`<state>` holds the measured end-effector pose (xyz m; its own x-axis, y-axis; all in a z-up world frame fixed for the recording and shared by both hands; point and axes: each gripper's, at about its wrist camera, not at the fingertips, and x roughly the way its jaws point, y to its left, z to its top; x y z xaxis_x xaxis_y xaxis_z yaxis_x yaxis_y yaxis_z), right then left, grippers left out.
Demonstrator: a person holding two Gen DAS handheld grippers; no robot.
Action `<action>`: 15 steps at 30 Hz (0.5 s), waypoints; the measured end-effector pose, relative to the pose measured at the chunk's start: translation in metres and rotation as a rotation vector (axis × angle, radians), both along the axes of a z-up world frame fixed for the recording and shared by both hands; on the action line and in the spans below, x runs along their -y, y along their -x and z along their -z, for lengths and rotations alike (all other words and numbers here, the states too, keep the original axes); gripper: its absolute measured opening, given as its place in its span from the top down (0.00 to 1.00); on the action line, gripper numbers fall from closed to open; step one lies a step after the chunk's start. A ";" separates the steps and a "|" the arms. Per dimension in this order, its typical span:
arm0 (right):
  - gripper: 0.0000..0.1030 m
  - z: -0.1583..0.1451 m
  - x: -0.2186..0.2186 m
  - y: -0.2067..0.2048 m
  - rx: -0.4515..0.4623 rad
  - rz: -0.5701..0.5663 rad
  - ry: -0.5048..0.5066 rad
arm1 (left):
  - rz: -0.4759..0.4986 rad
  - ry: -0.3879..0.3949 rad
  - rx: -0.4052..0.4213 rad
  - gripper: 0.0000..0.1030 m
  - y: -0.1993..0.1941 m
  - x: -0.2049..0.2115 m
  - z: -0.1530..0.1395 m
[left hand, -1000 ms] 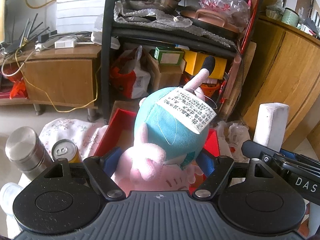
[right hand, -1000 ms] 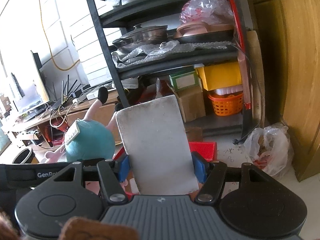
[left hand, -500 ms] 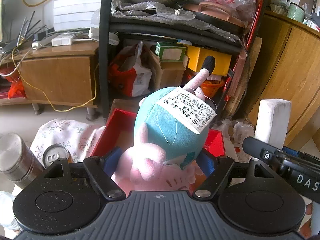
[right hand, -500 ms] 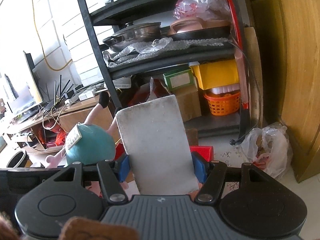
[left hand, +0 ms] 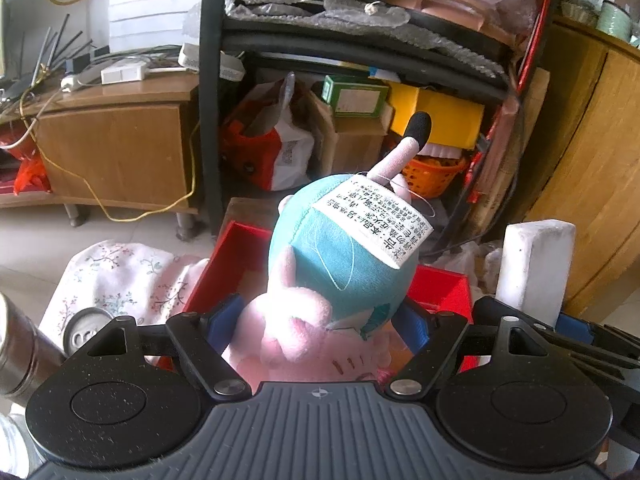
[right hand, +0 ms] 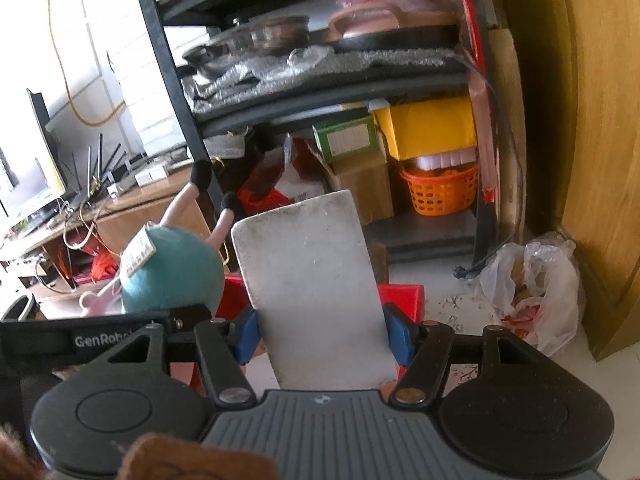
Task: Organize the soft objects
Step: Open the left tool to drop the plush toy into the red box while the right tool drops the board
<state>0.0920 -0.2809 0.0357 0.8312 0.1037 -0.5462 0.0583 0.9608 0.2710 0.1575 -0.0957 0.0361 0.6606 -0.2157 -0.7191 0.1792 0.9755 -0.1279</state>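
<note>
The left gripper (left hand: 316, 320) grasps the plush toy (left hand: 340, 264) at frame centre, above the red box (left hand: 236, 264); the right gripper (right hand: 322, 336) clamps the white foam block (right hand: 316, 292); lower both squarely inside before releasing.

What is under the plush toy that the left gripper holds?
A red box with brown inside lies under the plush toy. The toy covers most of the inside, so its contents cannot be seen.

Both units look alike: left gripper (left hand: 316, 320) & right gripper (right hand: 322, 330) have a ribbed grey centre housing w/ small compass-like mark, round black side discs, black linkage arms w/ silver screws, blue finger pads (right hand: 247, 332); white "GenRob" lettering on the neighbouring unit's black bar in right-wrist view.
</note>
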 end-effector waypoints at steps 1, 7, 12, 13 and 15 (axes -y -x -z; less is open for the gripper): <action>0.66 0.002 0.000 -0.004 -0.005 0.002 0.001 | -0.002 -0.005 -0.002 0.24 -0.002 0.000 0.002; 0.52 0.018 0.003 -0.020 -0.077 0.021 0.004 | -0.016 -0.021 -0.034 0.21 -0.010 -0.004 0.015; 0.48 0.018 0.005 -0.017 -0.080 0.031 0.005 | -0.043 -0.006 -0.032 0.20 -0.009 -0.012 0.011; 0.48 0.017 0.006 -0.016 -0.076 0.036 0.004 | -0.044 -0.006 -0.032 0.20 -0.008 -0.013 0.010; 0.48 0.014 0.008 -0.012 -0.070 0.042 -0.006 | -0.044 -0.007 -0.034 0.20 -0.005 -0.016 0.008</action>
